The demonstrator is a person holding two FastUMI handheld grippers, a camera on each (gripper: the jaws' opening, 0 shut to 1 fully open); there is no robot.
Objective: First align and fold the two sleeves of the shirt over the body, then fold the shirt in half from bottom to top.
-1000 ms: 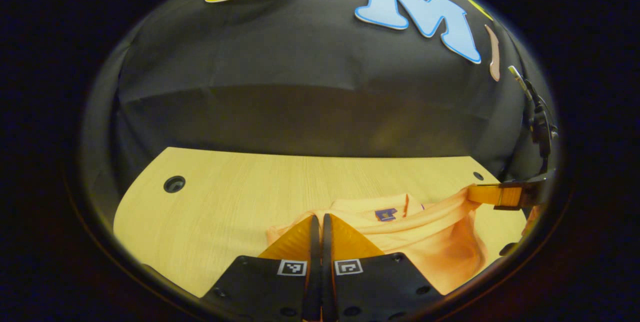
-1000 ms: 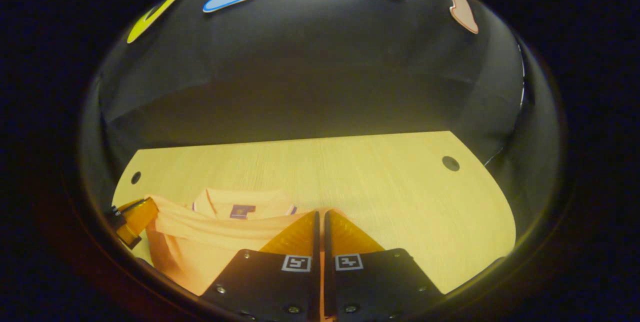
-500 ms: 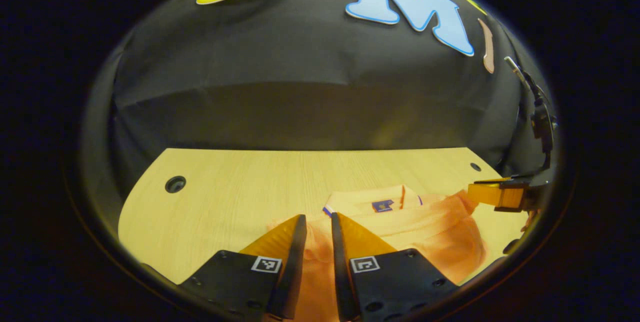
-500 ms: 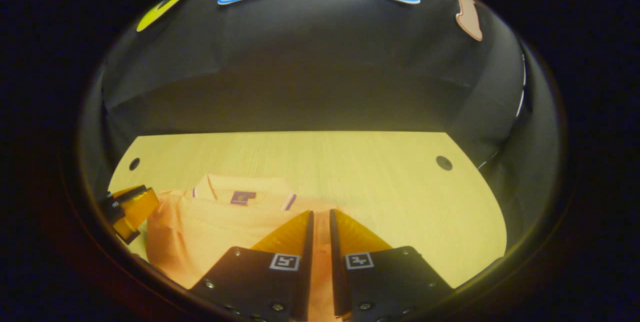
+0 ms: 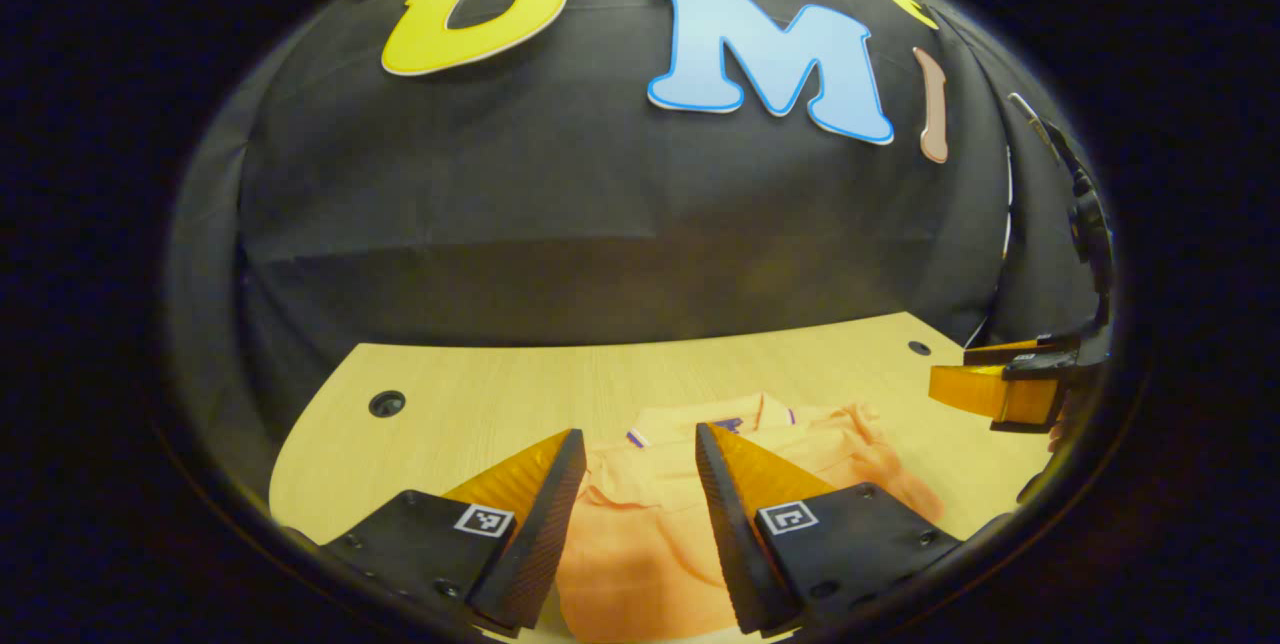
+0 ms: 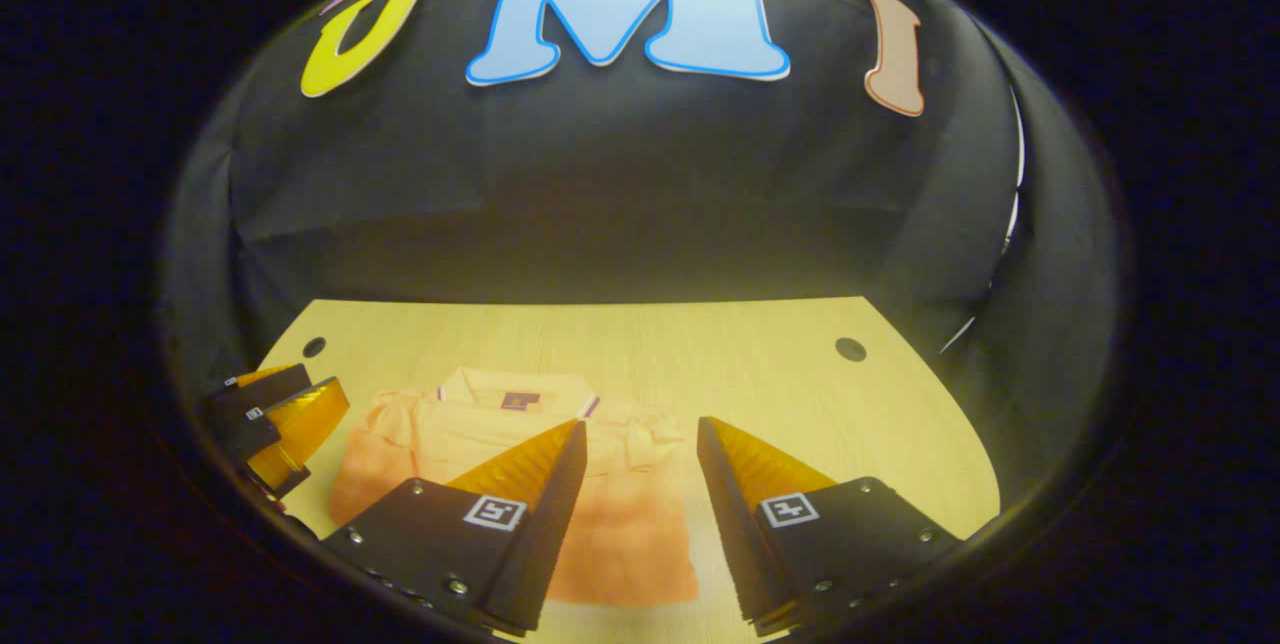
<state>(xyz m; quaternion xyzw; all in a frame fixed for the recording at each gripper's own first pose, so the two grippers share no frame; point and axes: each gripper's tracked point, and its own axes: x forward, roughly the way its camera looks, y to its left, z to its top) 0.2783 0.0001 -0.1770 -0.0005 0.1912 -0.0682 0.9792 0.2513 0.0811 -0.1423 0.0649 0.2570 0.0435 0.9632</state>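
Both pairs of fingers, clamped on the shirt's hem a second ago, now stand wide apart and hold nothing. The left gripper (image 5: 630, 494) hangs just above the table (image 5: 450, 404) with the orange shirt (image 5: 640, 544) lying in the gap between its fingers, and no cloth touches either inner face. The right gripper (image 6: 640, 484) is spread just as wide over the same garment, again clear of the fabric.

The shirt has dropped flat since the release. In the right gripper view it lies as a compact bundle at 7 o'clock, its collar (image 6: 520, 394) on the far side, toward 12 o'clock, and the doubled-over lower half toward the camera. The other gripper appears at 8 o'clock there, and at 3 o'clock in the left gripper view, each drawn back from the cloth.

By the look of it, the bottom-to-top fold has just been laid down and let go, which would put the task at or near its end. The edge beside the collar looks slightly rumpled, so a little smoothing may remain.
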